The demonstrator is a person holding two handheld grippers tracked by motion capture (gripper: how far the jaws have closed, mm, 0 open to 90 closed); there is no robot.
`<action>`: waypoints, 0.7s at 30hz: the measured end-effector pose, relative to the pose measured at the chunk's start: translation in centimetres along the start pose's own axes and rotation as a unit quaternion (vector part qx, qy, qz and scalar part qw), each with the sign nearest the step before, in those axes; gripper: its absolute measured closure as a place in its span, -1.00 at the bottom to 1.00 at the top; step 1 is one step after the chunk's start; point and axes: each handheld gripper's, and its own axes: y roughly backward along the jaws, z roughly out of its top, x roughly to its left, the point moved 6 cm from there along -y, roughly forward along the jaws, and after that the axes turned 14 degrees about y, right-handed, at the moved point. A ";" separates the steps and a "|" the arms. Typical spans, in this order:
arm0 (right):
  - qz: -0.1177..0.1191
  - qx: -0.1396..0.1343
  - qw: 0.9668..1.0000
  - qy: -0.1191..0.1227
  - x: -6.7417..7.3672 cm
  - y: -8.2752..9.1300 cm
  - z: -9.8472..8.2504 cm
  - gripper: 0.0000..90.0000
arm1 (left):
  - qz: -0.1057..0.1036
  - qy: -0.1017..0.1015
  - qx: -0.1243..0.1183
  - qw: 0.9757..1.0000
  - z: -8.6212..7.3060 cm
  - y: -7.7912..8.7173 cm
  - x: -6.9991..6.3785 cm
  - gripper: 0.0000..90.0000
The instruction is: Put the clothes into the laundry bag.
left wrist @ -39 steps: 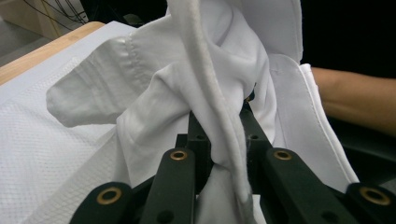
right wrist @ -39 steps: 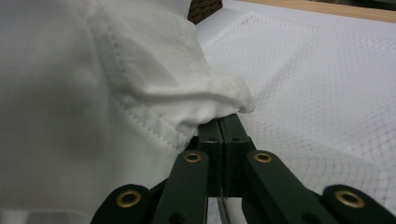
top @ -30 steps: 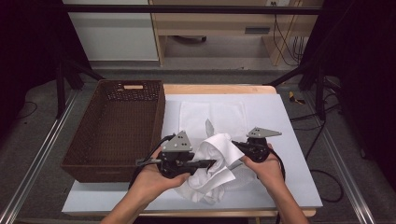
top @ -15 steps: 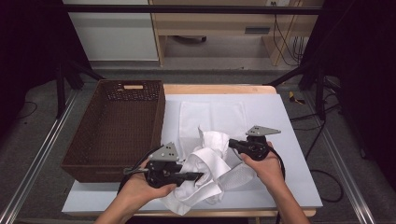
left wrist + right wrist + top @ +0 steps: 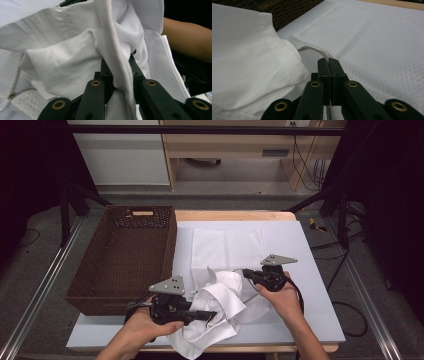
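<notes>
A crumpled white garment (image 5: 217, 312) is held above the front of the white table (image 5: 310, 270), between both grippers. The left gripper (image 5: 212, 314) is closed on a thick fold of it. The right gripper (image 5: 246, 272) is pressed tight on a thin edge. A brown basket (image 5: 125, 255) is seen at the left, and a flat mesh cloth (image 5: 227, 247) is spread behind.

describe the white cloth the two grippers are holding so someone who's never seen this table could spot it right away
Start at the brown wicker basket on the table's left side, then look right and toward the person, to the near edge of the pale table top. The crumpled white garment bunches there between the left gripper and right gripper. Unlike the flat mesh-textured white cloth behind it, it is smooth, seamed and rumpled.
</notes>
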 end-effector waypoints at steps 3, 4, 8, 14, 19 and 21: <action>0.000 0.001 1.000 0.000 -0.1 0.2 -0.1 0.99 | 0.006 -0.002 0.002 1.000 0.1 -0.3 0.1 0.75; 0.000 -0.001 1.000 -0.002 -0.2 0.2 0.0 0.99 | 0.002 0.000 0.003 1.000 0.2 -0.5 0.2 0.75; 0.001 -0.003 1.000 0.002 -0.1 0.4 0.2 0.99 | -0.021 -0.004 0.023 1.000 -0.2 -2.1 -0.2 0.75; -0.002 -0.003 1.000 0.009 -0.3 0.6 0.6 0.99 | -0.031 -0.018 0.043 0.998 -1.2 -3.1 -1.5 0.75; -0.002 -0.005 1.000 0.010 -0.2 0.7 1.0 0.99 | -0.023 -0.019 0.049 0.998 -1.2 -3.6 -1.4 0.75; -0.003 -0.005 1.000 0.015 -0.2 0.7 1.2 0.99 | -0.034 -0.016 0.054 0.998 -1.2 -4.1 -1.6 0.75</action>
